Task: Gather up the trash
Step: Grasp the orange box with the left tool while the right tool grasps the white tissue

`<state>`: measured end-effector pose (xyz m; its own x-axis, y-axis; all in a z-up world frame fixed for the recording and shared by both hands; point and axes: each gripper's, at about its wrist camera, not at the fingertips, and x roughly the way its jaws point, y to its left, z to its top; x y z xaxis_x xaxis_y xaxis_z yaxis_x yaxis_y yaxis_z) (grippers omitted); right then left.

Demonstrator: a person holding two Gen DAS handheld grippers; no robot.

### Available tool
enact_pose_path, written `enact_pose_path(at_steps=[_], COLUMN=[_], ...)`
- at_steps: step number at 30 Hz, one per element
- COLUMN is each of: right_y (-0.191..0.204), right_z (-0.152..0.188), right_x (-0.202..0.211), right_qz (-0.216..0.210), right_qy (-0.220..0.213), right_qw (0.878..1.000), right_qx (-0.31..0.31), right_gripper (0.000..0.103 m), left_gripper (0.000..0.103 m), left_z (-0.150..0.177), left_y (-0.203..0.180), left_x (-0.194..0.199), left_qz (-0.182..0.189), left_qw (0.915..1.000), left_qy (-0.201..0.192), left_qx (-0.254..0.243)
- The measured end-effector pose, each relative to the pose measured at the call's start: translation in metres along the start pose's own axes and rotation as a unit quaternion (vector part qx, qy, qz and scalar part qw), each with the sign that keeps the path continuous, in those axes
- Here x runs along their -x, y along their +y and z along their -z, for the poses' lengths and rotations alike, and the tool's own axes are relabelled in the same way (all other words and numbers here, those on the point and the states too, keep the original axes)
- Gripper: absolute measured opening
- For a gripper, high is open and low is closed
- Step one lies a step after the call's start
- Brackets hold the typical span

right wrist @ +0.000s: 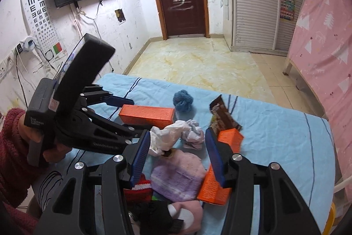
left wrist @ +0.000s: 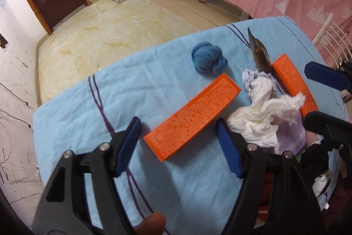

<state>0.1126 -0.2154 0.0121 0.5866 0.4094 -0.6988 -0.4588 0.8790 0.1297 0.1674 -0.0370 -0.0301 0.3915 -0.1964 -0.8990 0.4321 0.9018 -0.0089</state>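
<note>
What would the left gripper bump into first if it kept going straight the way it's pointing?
Most likely the nearer orange box: the left gripper stands open, angled down, with the box's near end between its fingers. Depth is uncertain.

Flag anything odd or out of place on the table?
Crumpled white tissue lies strewn between two orange boxes, and a brown wrapper sticks up, leaning on the far box. Nothing is spilled or visibly broken.

Blue-sheeted table (left wrist: 92, 107); orange boxes (left wrist: 191, 116), yarn ball (left wrist: 209, 61), crumpled tissues (left wrist: 259, 111) lie on it.
</note>
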Motion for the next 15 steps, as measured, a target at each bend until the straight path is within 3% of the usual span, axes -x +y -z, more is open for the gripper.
enact_pose_path(at_steps=[2,4,6,15], right_y=[0.005,0.009,0.013,0.028], right_z=[-0.003,-0.006,-0.005,-0.008], right_x=[-0.007,-0.012,-0.017,-0.039], right_qz=[0.002,0.001,0.001,0.000], right_qy=[0.006,0.009,0.012,0.038], right_qw=[1.000,1.000,1.000,0.999], right_qx=[0.005,0.010,0.012,0.035], right_gripper=[0.046,0.046,0.046,0.045], left_gripper=[0.052,0.032,0.025,0.024], left_z=[0.002,0.005,0.008,0.020], left_y=[0.001,0.002,0.001,0.003], left_x=[0.002,0.006,0.007,0.026], left_qz=[0.002,0.004,0.000,-0.014], left_qw=[1.0000,0.9999,0.9999,0.9997], left_qy=[-0.006,-0.009,-0.011,-0.020], left_qx=[-0.002,0.001,-0.002,0.008])
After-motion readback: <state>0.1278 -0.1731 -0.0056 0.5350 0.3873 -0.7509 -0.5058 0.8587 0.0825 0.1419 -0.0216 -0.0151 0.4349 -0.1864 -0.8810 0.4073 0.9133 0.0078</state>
